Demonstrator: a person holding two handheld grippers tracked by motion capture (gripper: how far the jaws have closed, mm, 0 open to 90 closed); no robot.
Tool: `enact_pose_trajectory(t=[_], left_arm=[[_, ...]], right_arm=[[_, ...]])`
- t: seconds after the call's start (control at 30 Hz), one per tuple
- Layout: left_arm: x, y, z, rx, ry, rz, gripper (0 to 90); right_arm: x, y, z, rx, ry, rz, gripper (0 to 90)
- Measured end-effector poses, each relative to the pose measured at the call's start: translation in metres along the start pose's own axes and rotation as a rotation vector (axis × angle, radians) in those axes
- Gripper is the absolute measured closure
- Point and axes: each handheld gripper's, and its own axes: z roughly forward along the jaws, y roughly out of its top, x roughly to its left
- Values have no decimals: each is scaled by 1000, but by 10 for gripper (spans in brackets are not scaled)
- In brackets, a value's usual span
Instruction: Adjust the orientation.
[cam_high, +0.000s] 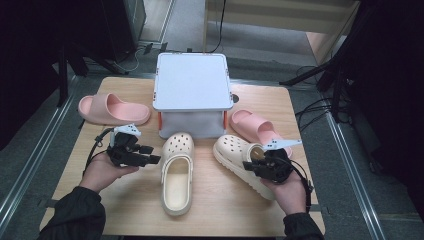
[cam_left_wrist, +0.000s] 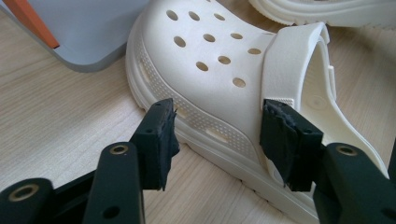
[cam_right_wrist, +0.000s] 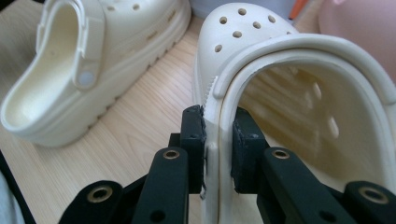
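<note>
Two cream clogs lie on the table (cam_high: 125, 210), near a grey box (cam_high: 191, 95). The right gripper (cam_right_wrist: 218, 140) pinches the rim of the right clog (cam_high: 240, 159) at its heel opening, one of its jaws inside the shoe and one outside. The left gripper (cam_left_wrist: 217, 137) sits at the left side of the left clog (cam_high: 177, 172), its jaws spread astride the sidewall near the strap pivot, pads not pressing. Two pink slides flank the box, one far left (cam_high: 112, 110), one right (cam_high: 255, 125).
</note>
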Motion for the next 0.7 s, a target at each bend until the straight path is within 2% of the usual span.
enact_pose_trajectory(t=[0.1,0.27,0.37,0.47,0.57,0.7], left_arm=[[0,0,-1,2,-4,2,483],[-1,-2,-1,10,-3,7,488],[-2,-2,0,0,-28,3,519],[-4,-3,2,11,-31,13,566],[-7,-4,5,30,-30,22,590],[-10,-5,7,45,-30,31,590]], right_arm=[[6,6,6,-13,8,22,786],[17,15,24,8,-10,30,784],[22,18,35,31,-1,56,784],[30,20,42,44,-27,55,784],[40,19,52,49,-32,50,781],[45,17,60,53,-34,47,780]])
